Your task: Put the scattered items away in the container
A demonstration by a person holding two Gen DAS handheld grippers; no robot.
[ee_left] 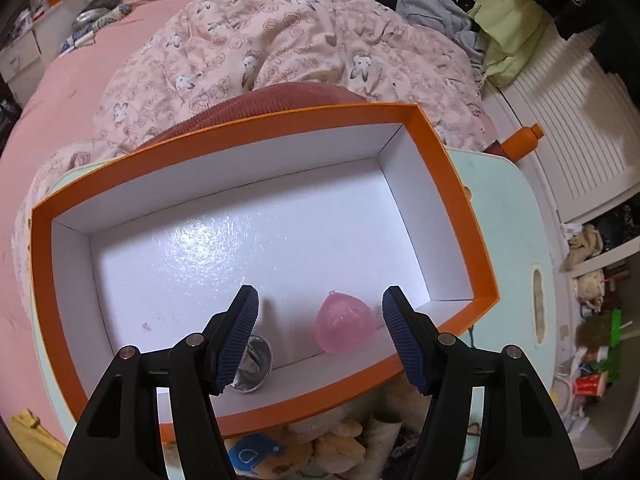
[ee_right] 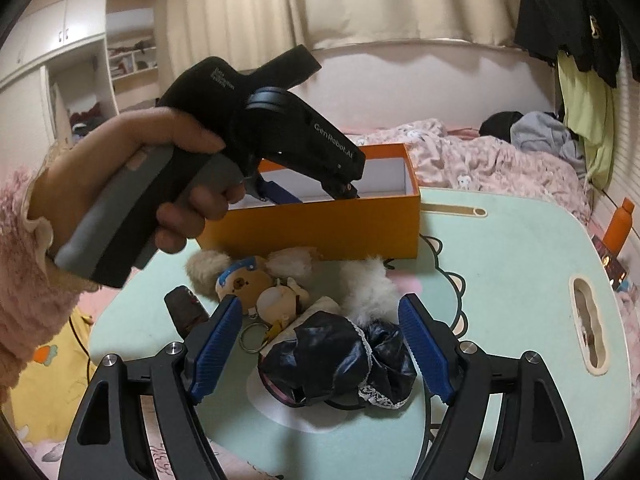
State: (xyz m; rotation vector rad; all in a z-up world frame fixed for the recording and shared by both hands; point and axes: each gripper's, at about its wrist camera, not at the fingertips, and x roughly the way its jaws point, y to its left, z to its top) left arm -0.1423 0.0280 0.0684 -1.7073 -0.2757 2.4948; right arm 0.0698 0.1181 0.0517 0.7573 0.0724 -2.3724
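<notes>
- The orange box (ee_left: pixel 256 132), white inside, stands open on the pale green table (ee_right: pixel 500 264); every place below is told from this box.
- The left gripper (ee_left: pixel 320 336) hangs over the box's near end, pointing steeply down into it, its blue pads spread apart and pressing on nothing.
- On the box floor, by the near wall, lies a pink balloon-like ball (ee_left: pixel 346 328), between the left pads in the wrist view but not touched by them.
- Just beside the ball, in the same near end, a small shiny metal cup (ee_left: pixel 256 364) lies partly hidden behind one pad.
- Outside the box, in front of its long orange side, plush keychain toys (ee_right: pixel 256 280) lie in a heap on the table, with a white fluffy piece (ee_right: pixel 372 284) next to them.
- Nearer than these, a dark glossy lace-trimmed cloth item (ee_right: pixel 340 356) lies on the table.
- The right gripper (ee_right: pixel 320 344) is released, its pads standing either side of the cloth item without pressing it.
- A hand (ee_right: pixel 132 168) in a fluffy pink sleeve (ee_right: pixel 24 292) holds the left gripper's handle above the box.
</notes>
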